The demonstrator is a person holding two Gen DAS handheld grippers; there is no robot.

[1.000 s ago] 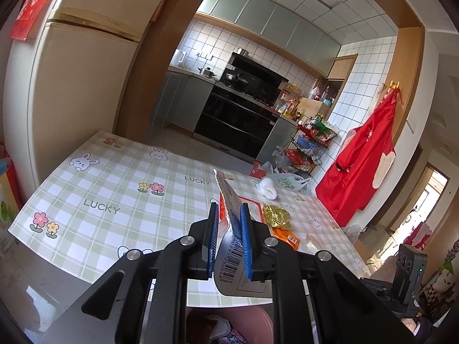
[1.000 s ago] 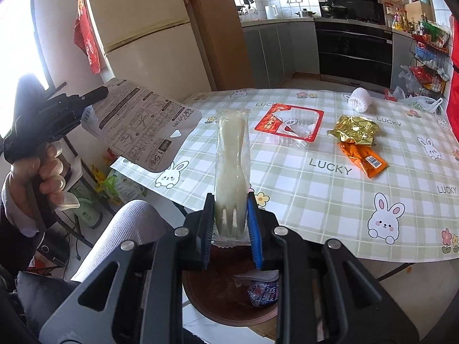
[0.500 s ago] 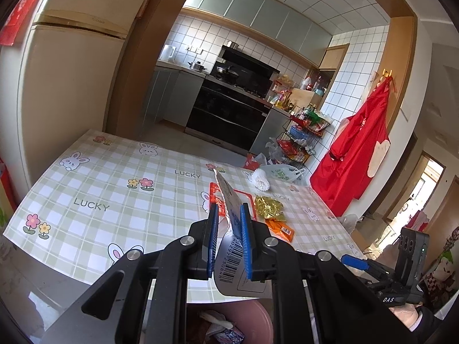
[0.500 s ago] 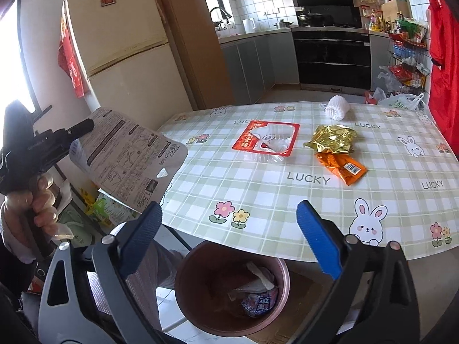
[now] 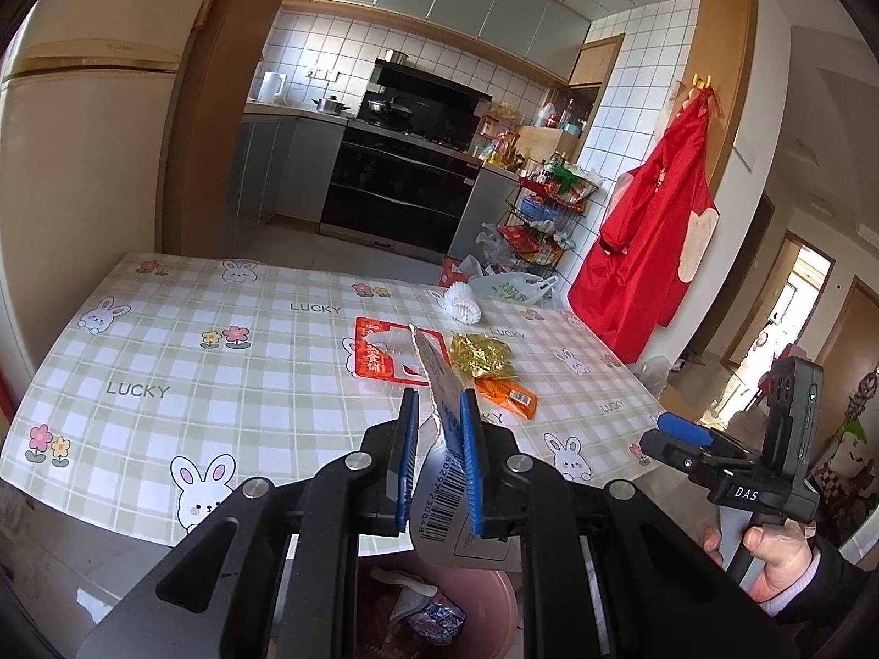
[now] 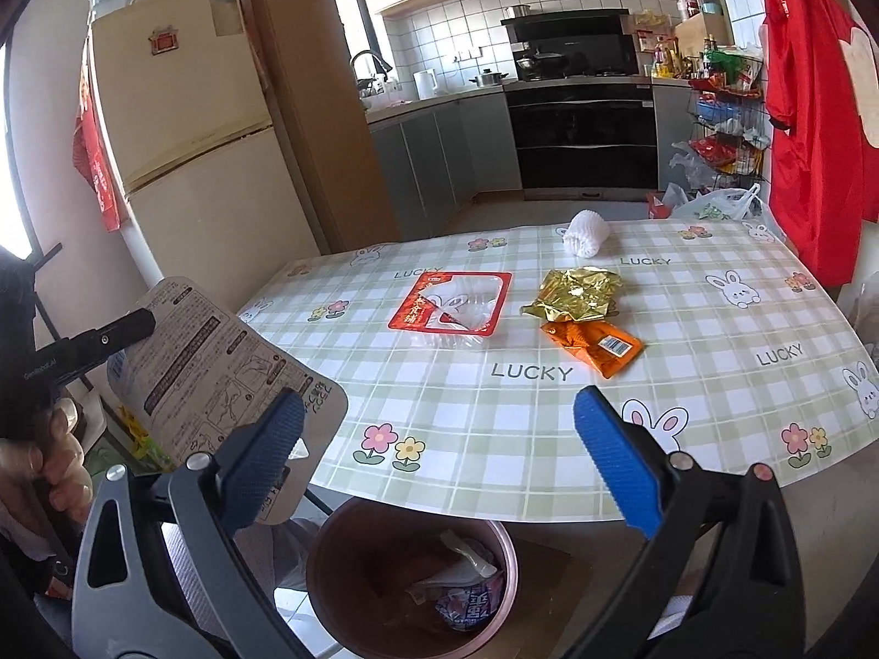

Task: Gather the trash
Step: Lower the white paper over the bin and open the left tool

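The flat grey printed cardboard backing card (image 6: 220, 379) looks light and stiff, so its edge is the best place to take, and it hangs above the pink round plastic bin (image 6: 412, 571) at the near edge of the checked surface (image 6: 549, 439). The left tool (image 5: 439, 461) is clenched on this card. The right tool (image 6: 439, 467) is opening with nothing between its pads.

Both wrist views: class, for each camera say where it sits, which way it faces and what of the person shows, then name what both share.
Left wrist: on the left gripper, facing across the table toward the kitchen; its fingers clamp a printed card; the right hand shows.
Right wrist: on the right gripper, jaws opening with nothing between, facing the same table; the left hand shows.
Shared: orange wrapper, gold wrapper, bin.
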